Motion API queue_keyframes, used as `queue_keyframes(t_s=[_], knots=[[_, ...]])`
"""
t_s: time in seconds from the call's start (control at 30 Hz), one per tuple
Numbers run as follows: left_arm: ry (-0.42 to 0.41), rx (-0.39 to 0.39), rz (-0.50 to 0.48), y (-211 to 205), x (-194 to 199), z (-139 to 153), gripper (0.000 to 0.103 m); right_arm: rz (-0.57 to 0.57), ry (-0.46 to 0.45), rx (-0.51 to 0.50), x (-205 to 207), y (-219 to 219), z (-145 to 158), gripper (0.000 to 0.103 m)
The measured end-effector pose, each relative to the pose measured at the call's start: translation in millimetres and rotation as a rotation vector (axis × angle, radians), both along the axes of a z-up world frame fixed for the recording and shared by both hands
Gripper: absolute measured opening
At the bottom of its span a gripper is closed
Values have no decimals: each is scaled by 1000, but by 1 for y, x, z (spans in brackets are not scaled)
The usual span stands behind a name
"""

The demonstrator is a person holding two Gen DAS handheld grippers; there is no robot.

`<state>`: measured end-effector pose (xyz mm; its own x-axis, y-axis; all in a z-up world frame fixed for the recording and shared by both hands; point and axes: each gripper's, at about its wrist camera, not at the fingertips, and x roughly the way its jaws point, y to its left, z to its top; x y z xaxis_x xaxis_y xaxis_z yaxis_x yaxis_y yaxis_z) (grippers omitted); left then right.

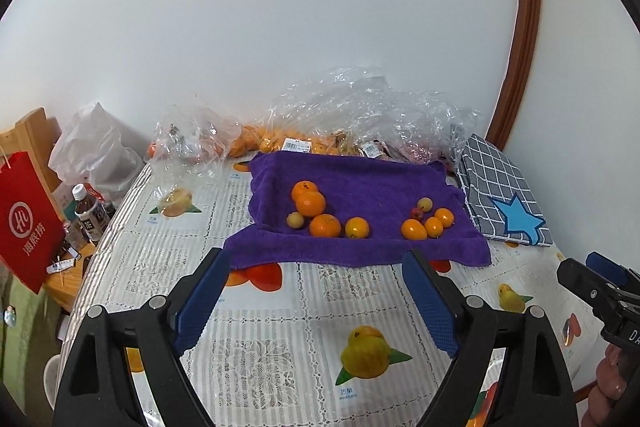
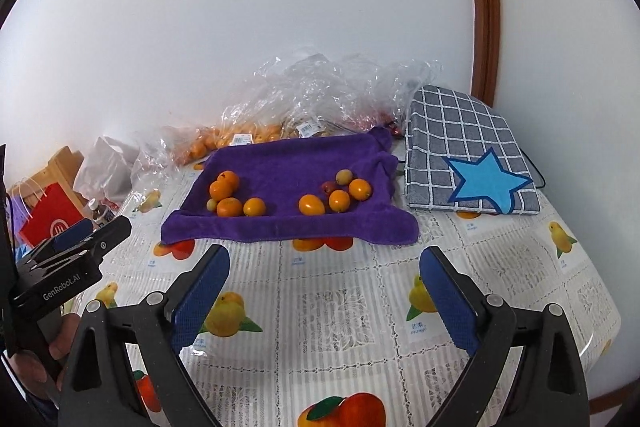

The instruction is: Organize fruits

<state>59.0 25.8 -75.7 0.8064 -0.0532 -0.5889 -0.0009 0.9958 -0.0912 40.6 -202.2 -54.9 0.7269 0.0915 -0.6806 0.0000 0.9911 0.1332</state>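
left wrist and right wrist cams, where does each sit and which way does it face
Left wrist: on the left gripper, facing the purple towel; open fingers, right gripper at right edge.
Right wrist: on the right gripper, same heading; open fingers, left gripper at left.
Shared: towel, fruits, checked cloth.

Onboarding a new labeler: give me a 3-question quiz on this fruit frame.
1. True or false: the left gripper is shut on an orange.
2. Multiple choice: the loose fruits lie on A) the checked cloth, B) the purple towel, C) the bare tablecloth.
3. Fill in: the small red fruit sits in the ___ group on the towel, as seen in the left wrist view.

Key
1. False: both it and the right gripper are open, holding nothing.
2. B.
3. Right, beside the pale yellow fruit.
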Motion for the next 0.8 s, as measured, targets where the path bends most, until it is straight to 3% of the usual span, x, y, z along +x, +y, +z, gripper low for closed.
queue_keyframes(t_s=[0.8], knots=[[-3,16,5,0,-1,3,88,-20,-16,-19,-9,-2,6,95]])
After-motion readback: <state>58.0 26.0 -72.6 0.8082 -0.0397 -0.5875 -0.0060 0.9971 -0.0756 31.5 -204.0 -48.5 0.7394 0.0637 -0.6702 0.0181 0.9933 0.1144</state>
